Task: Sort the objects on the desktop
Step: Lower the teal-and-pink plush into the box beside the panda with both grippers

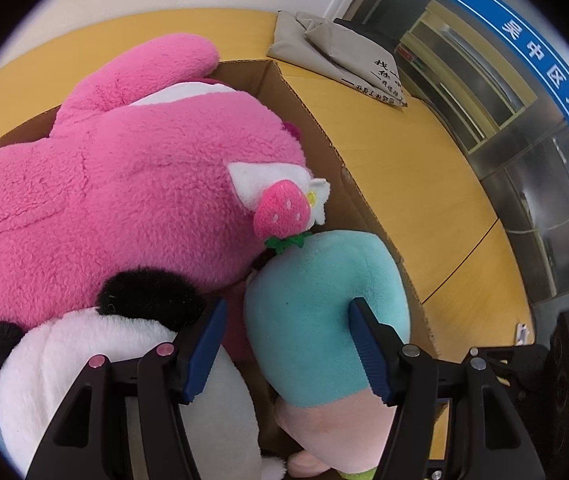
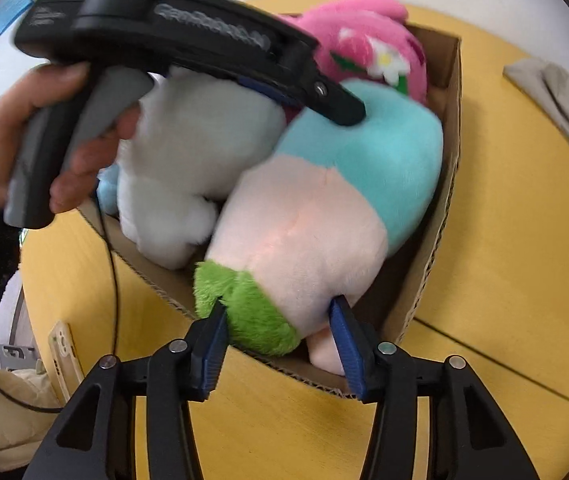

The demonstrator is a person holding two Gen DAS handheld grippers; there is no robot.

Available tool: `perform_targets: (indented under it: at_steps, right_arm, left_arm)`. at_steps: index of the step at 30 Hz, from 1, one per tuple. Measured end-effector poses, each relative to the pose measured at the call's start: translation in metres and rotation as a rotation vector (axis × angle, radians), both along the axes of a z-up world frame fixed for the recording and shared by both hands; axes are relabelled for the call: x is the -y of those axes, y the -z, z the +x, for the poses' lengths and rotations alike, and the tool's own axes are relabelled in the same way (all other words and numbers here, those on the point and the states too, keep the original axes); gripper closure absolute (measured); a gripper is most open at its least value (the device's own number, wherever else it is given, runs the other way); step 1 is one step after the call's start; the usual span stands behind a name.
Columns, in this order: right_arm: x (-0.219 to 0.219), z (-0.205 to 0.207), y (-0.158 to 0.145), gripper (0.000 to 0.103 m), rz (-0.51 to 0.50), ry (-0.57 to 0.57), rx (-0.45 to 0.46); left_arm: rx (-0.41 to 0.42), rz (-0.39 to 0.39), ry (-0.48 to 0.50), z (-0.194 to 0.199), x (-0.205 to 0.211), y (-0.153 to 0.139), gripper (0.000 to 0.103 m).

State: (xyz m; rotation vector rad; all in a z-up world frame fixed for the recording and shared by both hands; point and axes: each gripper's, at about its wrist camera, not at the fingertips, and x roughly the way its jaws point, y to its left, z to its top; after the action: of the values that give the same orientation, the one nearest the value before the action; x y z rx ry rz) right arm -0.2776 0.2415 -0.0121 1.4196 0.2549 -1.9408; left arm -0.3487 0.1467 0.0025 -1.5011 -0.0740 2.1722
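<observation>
Nearest in the right wrist view, the right gripper is clamped on the green and pale-pink end of the turquoise plush toy, its blue pads pressing both sides. That toy lies mostly inside the cardboard box, its green end over the near rim. At its far turquoise end, the left gripper straddles the toy with one finger pressed into the fabric; whether the other pad bites, I cannot tell. Beside it in the box sit a white panda toy and, further back, a big pink plush bear. The sorting looks nearly finished: three toys are boxed, and this last one only needs settling. Beyond, the yellow table holds just a folded cloth bag.
</observation>
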Motion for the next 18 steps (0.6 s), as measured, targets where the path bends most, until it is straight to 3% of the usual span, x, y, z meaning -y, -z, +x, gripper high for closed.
perform_targets:
  at_steps: [4,6,7,11,14,18]
  right_arm:
    - [0.000,0.003,-0.004,0.047,0.026,0.010,-0.007]
    - [-0.002,0.010,-0.020,0.037,0.028,0.011,-0.022]
    - [-0.004,0.014,-0.030,0.037,0.021,0.011,-0.039]
    - [-0.011,0.019,-0.070,0.022,-0.125,0.038,-0.116]
    - [0.008,0.003,-0.045,0.022,-0.088,0.043,-0.084]
    - [0.018,-0.009,-0.023,0.022,-0.016,0.081,-0.102]
  left_arm:
    - [-0.026,-0.021,0.007,0.007,0.000,-0.004,0.040]
    - [-0.020,-0.030,0.020,0.010,0.000,-0.015,0.040]
    - [-0.028,-0.029,0.026,0.011,0.000,-0.022,0.042]
    - [-0.076,-0.050,0.017,0.003,-0.002,-0.035,0.042]
    - [-0.030,-0.101,0.051,-0.010,-0.015,-0.011,0.037]
    - [0.004,-0.076,0.041,-0.016,-0.011,0.005,0.026]
